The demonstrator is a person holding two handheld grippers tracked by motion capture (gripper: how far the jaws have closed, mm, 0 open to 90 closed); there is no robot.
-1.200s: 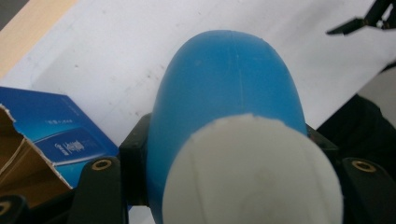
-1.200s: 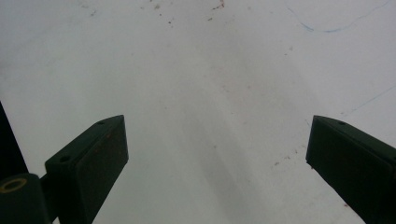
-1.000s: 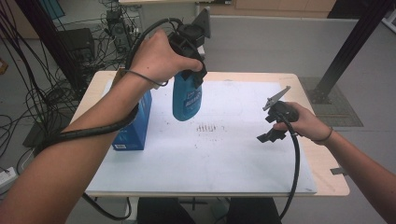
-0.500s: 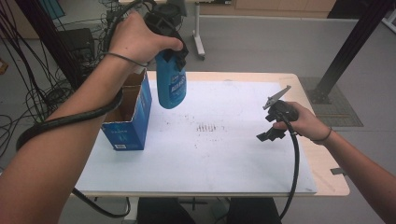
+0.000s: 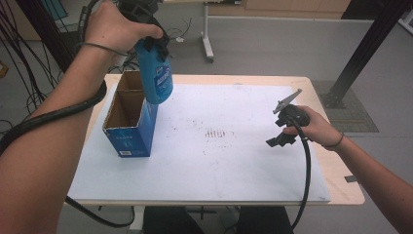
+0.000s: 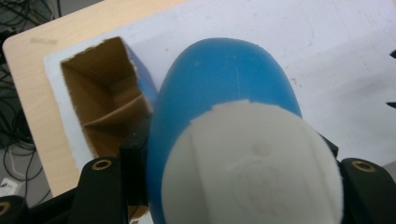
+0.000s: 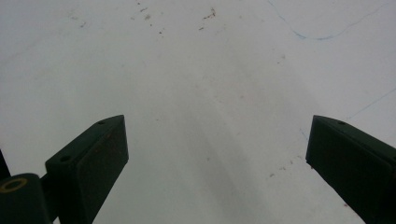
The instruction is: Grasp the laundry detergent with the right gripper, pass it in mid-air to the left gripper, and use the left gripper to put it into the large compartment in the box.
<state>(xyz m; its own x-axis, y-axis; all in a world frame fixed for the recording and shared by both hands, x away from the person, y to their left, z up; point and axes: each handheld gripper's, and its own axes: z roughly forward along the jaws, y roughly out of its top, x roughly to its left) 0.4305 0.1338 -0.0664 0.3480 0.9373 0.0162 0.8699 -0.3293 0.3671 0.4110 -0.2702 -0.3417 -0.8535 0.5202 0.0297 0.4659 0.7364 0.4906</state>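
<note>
In the high view, the left hand-held gripper (image 5: 155, 41) is raised above the far left part of the desk (image 5: 336, 168), clamped on the upper part of a blue bottle (image 5: 157, 77). The bottle hangs roughly upright, its rounded bottom over the far right edge of an open blue cardboard box (image 5: 127, 127) that stands on the white mat (image 5: 204, 165) at the left. A black cable (image 5: 44, 119) runs along the person's left forearm. At the right, the right hand-held gripper (image 5: 281, 130) is held low over the mat, well apart from the box and bottle, with its own cable (image 5: 307, 180) trailing toward the near edge.

In the left gripper view, the black jaws press on either side of the bottle (image 6: 224, 93), whose white cap (image 6: 254, 168) sits nearest the camera. Beyond it, the box (image 6: 105, 112) shows its brown interior and a cardboard divider, standing on the mat (image 6: 336, 56) with the wooden desk (image 6: 28, 93) edge past it.

In the right gripper view, the right hand-held gripper (image 7: 217, 156) has its jaws spread wide with nothing between them, above the white mat (image 7: 201, 70), which carries small brown specks and faint blue lines.
</note>
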